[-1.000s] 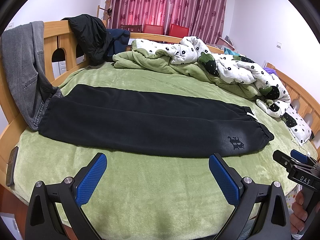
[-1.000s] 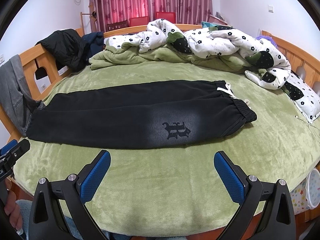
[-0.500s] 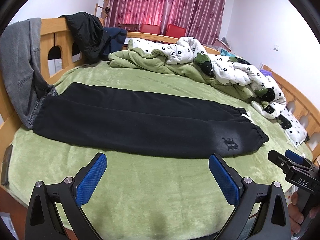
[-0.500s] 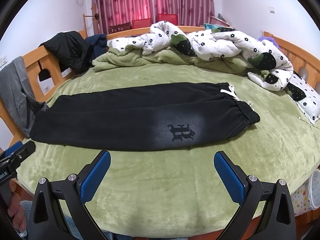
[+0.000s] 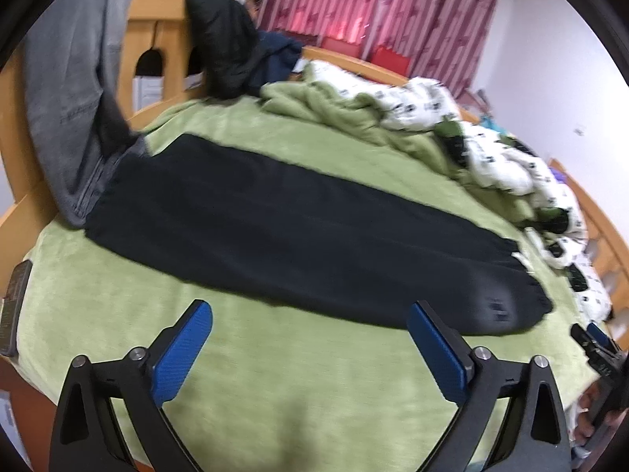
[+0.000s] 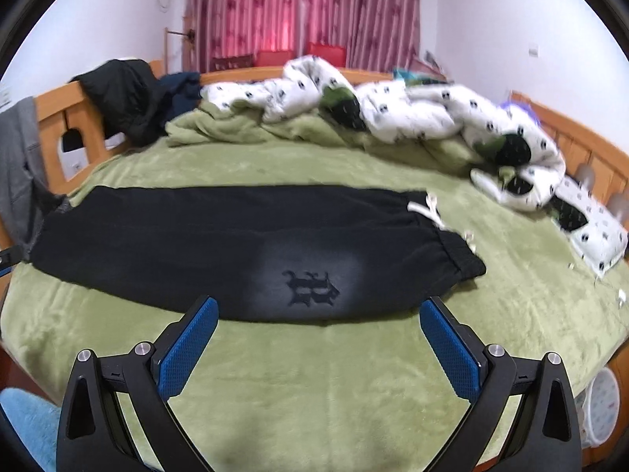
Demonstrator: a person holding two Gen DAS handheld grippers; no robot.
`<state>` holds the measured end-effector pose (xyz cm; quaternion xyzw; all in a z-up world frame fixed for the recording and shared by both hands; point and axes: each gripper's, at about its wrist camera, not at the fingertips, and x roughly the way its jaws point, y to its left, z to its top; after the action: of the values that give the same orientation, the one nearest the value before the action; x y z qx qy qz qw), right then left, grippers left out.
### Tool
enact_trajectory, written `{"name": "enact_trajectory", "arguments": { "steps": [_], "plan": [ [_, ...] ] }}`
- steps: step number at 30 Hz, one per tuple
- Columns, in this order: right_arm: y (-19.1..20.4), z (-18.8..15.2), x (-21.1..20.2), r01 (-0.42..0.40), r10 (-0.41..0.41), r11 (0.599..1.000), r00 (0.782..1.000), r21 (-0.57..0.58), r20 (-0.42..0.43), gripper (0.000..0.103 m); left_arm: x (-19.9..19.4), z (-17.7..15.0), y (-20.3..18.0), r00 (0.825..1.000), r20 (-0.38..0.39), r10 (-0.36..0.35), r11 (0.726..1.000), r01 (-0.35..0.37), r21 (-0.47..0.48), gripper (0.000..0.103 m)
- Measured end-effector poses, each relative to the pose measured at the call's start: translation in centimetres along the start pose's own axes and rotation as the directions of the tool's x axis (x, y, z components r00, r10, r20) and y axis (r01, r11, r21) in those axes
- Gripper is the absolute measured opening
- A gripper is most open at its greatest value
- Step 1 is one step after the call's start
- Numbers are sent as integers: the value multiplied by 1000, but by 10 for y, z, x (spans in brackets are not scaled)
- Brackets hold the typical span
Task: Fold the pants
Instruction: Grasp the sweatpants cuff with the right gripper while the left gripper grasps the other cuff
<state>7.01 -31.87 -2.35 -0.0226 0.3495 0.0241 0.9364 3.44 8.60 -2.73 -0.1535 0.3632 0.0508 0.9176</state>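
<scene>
Black pants (image 5: 295, 236) lie flat and folded lengthwise across the green bedspread (image 5: 314, 373). Their leg ends are at the left and the waistband (image 6: 460, 251), with a white drawstring (image 6: 424, 208), is at the right. A dark logo (image 6: 310, 287) marks the near hip. My left gripper (image 5: 310, 308) hovers just short of the pants' near edge, towards the leg end; its jaws are closing from wide, with nothing between them. My right gripper (image 6: 318, 303) stands open and empty at the near edge, by the logo. The right gripper (image 5: 597, 342) also shows at the right rim of the left wrist view.
A white flowered quilt (image 6: 432, 118) and a green blanket (image 6: 243, 126) are heaped along the far side. Grey jeans (image 5: 70, 90) and a black jacket (image 5: 224, 39) hang on the wooden rail (image 6: 51, 118). A dark flat device (image 5: 13, 306) lies at the left edge. A white basket (image 6: 601, 405) stands below at right.
Both grippers have come closer to the pants' near edge. The left view has shifted towards the leg end and tilted, and its jaws stand slightly narrower.
</scene>
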Motion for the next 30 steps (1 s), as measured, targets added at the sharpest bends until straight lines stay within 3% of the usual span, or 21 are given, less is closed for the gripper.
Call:
{"name": "enact_trajectory", "arguments": {
  "steps": [4, 9, 14, 16, 22, 24, 25, 26, 27, 29, 30],
  "plan": [
    [-22, -13, 44, -24, 29, 998, 996, 63, -87, 91, 37, -6, 34, 999, -44, 16, 999, -18, -50, 96],
    [-45, -43, 95, -44, 73, 989, 976, 140, -208, 69, 80, -20, 68, 995, -97, -14, 991, 1, -136, 96],
    [-72, -62, 123, -52, 104, 968, 974, 247, -201, 69, 112, -33, 93, 991, -115, -62, 974, 35, -226, 95],
    [-84, -62, 137, -67, 136, 949, 968, 309, -209, 69, 121, -31, 102, 992, -101, -76, 962, 47, -270, 95],
    [-110, -48, 169, -150, 231, 873, 965, 464, -124, 70, 149, -12, 123, 992, -51, -113, 928, 87, -361, 94],
    [-114, -39, 181, -143, 224, 860, 968, 490, -110, 70, 156, -5, 127, 996, -43, -84, 919, 60, -391, 89],
    [-115, -34, 186, -141, 222, 855, 969, 499, -107, 70, 161, 0, 128, 998, -43, -51, 912, 29, -410, 81],
    [-116, -30, 190, -133, 213, 850, 972, 510, -102, 64, 164, 3, 130, 999, -47, -27, 907, 5, -421, 70],
    [-120, -27, 193, -117, 196, 846, 976, 520, -98, 49, 167, 6, 130, 999, -49, -3, 904, -18, -428, 63],
    [-123, -17, 197, -105, 182, 840, 979, 532, -94, 23, 167, 12, 131, 997, -58, 57, 906, -76, -417, 17],
    [-125, -12, 194, -112, 185, 836, 979, 537, -83, 21, 165, 16, 131, 994, -70, 83, 910, -105, -401, 13]
  ]
}}
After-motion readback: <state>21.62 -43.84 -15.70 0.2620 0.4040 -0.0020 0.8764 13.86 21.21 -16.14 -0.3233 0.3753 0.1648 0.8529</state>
